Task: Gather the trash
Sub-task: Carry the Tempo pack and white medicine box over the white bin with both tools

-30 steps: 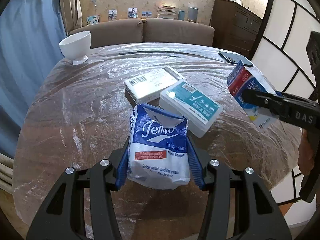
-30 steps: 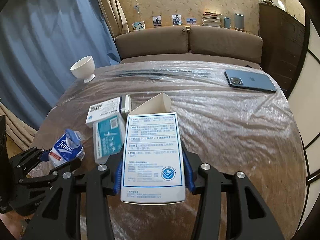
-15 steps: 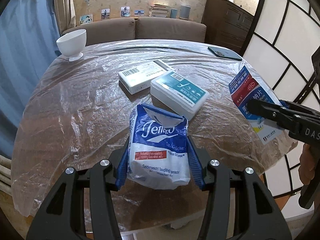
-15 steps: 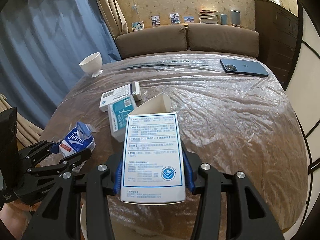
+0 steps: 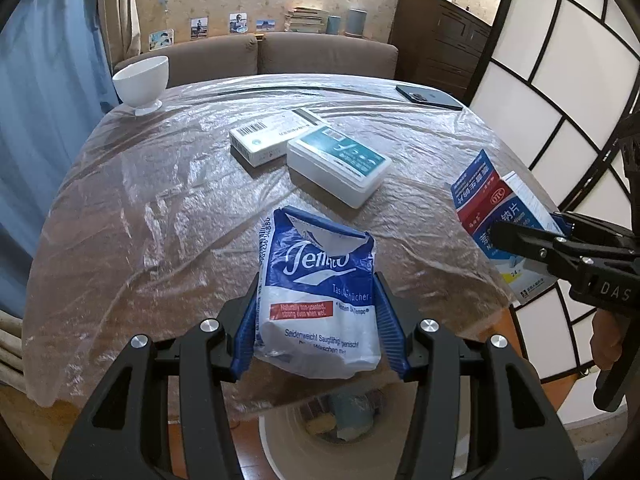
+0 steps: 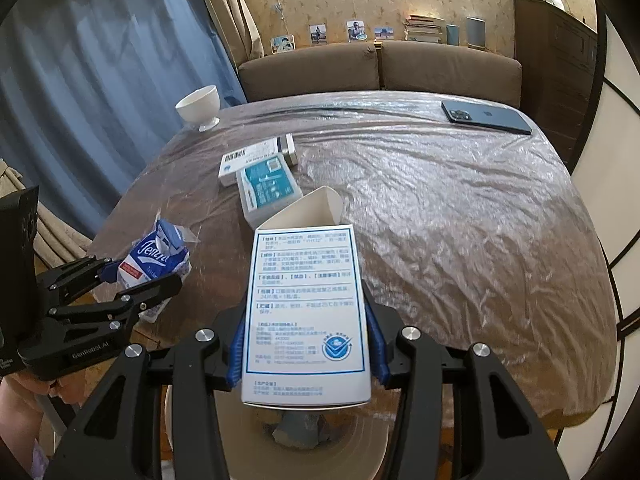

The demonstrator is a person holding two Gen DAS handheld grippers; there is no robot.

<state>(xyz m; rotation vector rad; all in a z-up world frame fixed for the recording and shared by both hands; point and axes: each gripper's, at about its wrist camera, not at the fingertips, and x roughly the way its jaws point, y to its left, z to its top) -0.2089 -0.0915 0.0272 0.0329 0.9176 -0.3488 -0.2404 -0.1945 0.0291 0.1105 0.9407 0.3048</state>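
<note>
**Both claws loaded, bin below**

Over the near table edge, both claws carry trash toward the bin (image 5: 320, 432) on the floor, whose pale rim and scrap-filled mouth show at 6 o'clock in each wrist view. The left claw (image 5: 318, 320) is closed on a blue-and-white tissue pack (image 5: 318, 292), its blue pads pressing the crumpled sides, torn top pointing away. The right claw (image 6: 305, 332) is clamped on an opened medicine carton (image 6: 306, 312), printed back up, flap gaping at the far end. In the left view that carton sits at 3 o'clock, off the table's side.

Each piece seems gripped low across its width so it hangs clear ahead of the fingers and should fall straight once released. My guess is the drop comes next, though neither piece looks fully centred over the mouth.

On the plastic-covered table (image 6: 440, 220) remain a barcoded box (image 5: 268, 136) touching a teal-lidded white case (image 5: 340, 164) at 12 o'clock, a white bowl (image 5: 140, 80) at 10, and a phone (image 5: 428, 96) at 1. Nothing blocks the way down; the table's overhanging plastic hem is nearest the bin.
</note>
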